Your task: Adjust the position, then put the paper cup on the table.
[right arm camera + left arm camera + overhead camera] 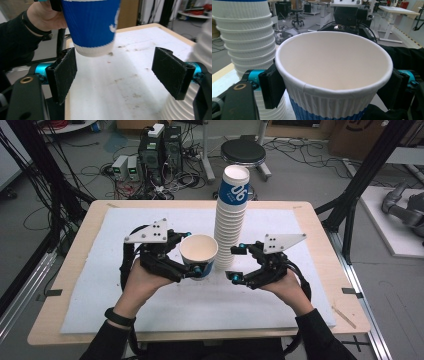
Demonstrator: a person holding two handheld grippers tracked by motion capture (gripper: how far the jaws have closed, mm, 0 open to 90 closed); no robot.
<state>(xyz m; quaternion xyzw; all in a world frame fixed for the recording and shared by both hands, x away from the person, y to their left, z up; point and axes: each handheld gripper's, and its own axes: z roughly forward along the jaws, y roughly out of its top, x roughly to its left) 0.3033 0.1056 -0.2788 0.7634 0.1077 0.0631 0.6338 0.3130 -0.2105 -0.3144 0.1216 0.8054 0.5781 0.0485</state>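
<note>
**Single cup held clear of the stack, right jaws empty**

From the high view I have the left gripper clamped on one paper cup, its jaws pressing on opposite sides of the cup just under the rim. The cup is upright, mouth up and empty, and sits just to the left of the tall cup stack, close to it. In the left gripper view the cup is right in front of my camera, white ribbed band on top and blue below, with a black pad against each side. The stack rises behind it at the left of that picture.

In the right gripper view I see the cup's blue body and white base hanging above the white mat, so it is lifted off the desk. The left hand shows behind it.

My right gripper is beside the foot of the stack, on its right. Its jaws stand apart with nothing between them but bare mat; the ribbed wall of the stack lies just outside the right-hand jaw in that view. I cannot tell whether that jaw touches it.

The stack stands upright near the middle of the desk, its top cup showing a blue band.
</note>
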